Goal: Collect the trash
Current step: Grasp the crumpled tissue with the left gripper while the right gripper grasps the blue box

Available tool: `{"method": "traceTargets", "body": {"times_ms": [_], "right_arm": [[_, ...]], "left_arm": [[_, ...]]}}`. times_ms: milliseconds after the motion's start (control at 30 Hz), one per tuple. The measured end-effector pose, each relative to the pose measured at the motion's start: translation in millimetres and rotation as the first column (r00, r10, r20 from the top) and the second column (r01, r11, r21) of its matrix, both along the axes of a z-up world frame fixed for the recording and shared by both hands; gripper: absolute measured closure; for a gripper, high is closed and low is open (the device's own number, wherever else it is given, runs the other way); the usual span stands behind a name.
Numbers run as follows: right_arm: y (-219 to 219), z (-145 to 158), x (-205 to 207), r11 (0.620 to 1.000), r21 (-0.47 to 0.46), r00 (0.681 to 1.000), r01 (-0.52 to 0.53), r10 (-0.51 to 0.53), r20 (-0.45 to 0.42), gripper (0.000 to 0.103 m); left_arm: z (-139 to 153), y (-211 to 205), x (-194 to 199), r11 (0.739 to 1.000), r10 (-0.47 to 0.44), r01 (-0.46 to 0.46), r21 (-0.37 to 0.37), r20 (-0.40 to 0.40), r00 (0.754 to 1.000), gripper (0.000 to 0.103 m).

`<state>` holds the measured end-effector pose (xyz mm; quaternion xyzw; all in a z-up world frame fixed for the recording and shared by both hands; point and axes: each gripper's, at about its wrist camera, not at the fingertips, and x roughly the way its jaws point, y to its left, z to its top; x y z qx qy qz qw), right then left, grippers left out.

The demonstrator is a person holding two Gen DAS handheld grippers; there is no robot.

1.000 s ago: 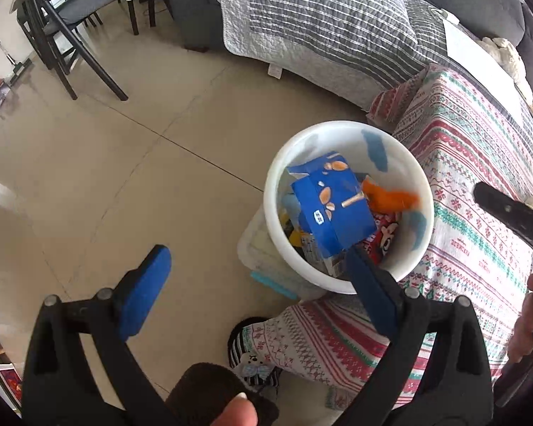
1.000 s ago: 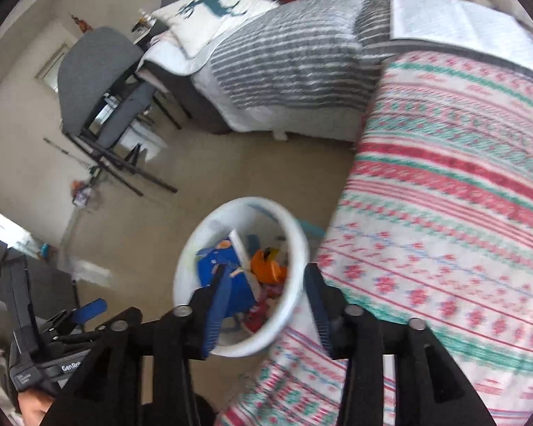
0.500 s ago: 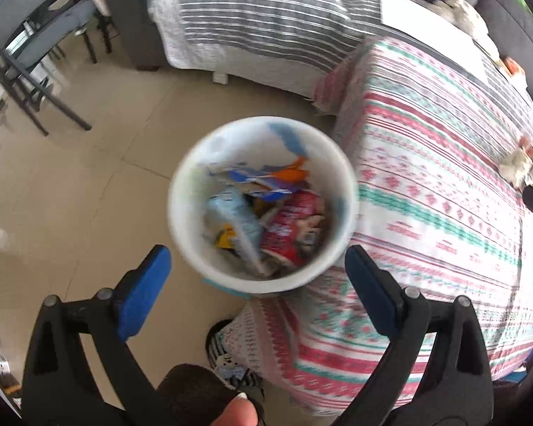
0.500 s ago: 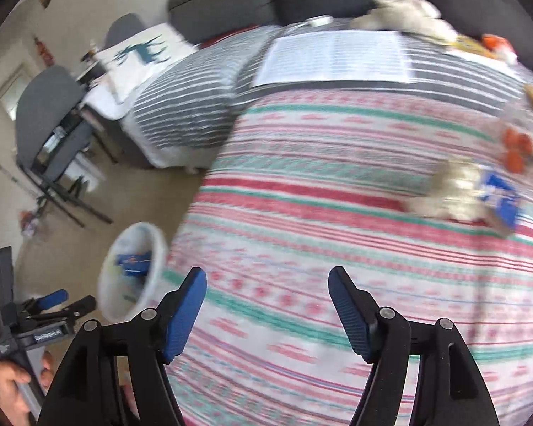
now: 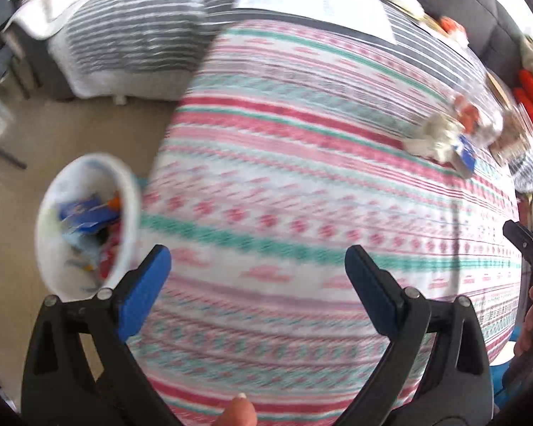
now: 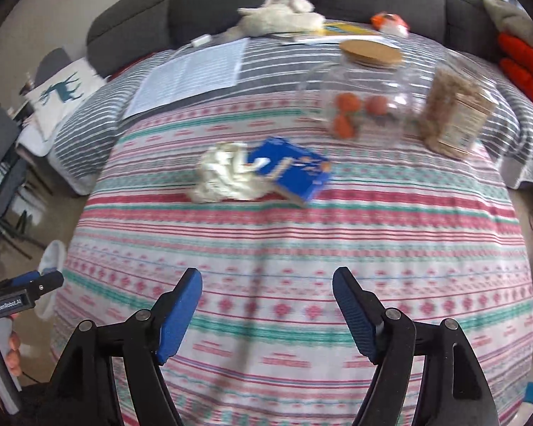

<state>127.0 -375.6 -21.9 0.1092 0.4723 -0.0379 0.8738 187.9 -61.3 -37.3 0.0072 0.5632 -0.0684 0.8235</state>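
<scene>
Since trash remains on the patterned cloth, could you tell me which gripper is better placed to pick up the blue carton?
Probably the right gripper: open, empty, blue carton straight ahead. For the left gripper, it lies far right.

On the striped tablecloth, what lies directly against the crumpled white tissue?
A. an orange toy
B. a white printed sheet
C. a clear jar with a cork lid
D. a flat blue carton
D: in the right wrist view the flat blue carton touches the crumpled white tissue.

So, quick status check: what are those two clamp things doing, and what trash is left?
Left hand-held gripper open, empty. Right hand-held gripper just opened wider, empty. Crumpled tissue and blue box touching on the tablecloth. Path clear; bin beside the table.
</scene>
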Motion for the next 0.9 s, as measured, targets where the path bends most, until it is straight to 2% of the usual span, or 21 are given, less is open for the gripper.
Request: {"method": "traceTargets", "body": {"times_ms": [100,267,367,500,567,667,767,800,833,900], "right_arm": [[-33,-5,-6,0.998,0.007,0.998,0.058,-0.058,-0.011,0.025],[-73,-14,-4,0.992,0.009,0.992,0.126,-0.125,-0.027,0.024],[-93,-21,-4,0.984,0.041,0.984,0.174,-0.172,-0.037,0.024],[-108,-31,1,0.974,0.066,0.975,0.218,-0.214,-0.062,0.024],[-114,-35,6,0.971,0.072,0.973,0.227,-0.222,-0.068,0.024],[-121,-38,11,0.967,0.088,0.97,0.24,-0.234,-0.067,0.024],[-128,-40,14,0.958,0.117,0.965,0.26,-0.254,-0.065,0.024],[-130,-41,15,0.954,0.133,0.963,0.269,-0.263,-0.066,0.024],[-130,-42,17,0.951,0.144,0.961,0.274,-0.267,-0.068,0.024],[-130,-44,21,0.946,0.166,0.961,0.277,-0.269,-0.07,0.024]], "left_arm": [[-2,-42,7,0.997,-0.062,0.061,0.041,0.013,0.998,0.005],[-8,-104,27,0.992,-0.124,0.123,0.019,0.031,0.992,0.005],[-14,-134,42,0.99,-0.139,0.139,-0.013,0.038,0.99,0.005],[-15,-164,61,0.987,-0.134,0.141,-0.078,0.089,0.987,0.005],[-16,-177,69,0.982,-0.145,0.155,-0.106,0.103,0.984,0.009],[-21,-194,80,0.974,-0.165,0.18,-0.135,0.111,0.98,0.02],[-27,-205,88,0.971,-0.181,0.195,-0.142,0.107,0.978,0.042],[-29,-207,88,0.968,-0.19,0.204,-0.148,0.103,0.976,0.06],[-31,-208,89,0.964,-0.203,0.216,-0.156,0.095,0.974,0.072],[-31,-207,88,0.962,-0.218,0.231,-0.143,0.101,0.971,0.078]]}}
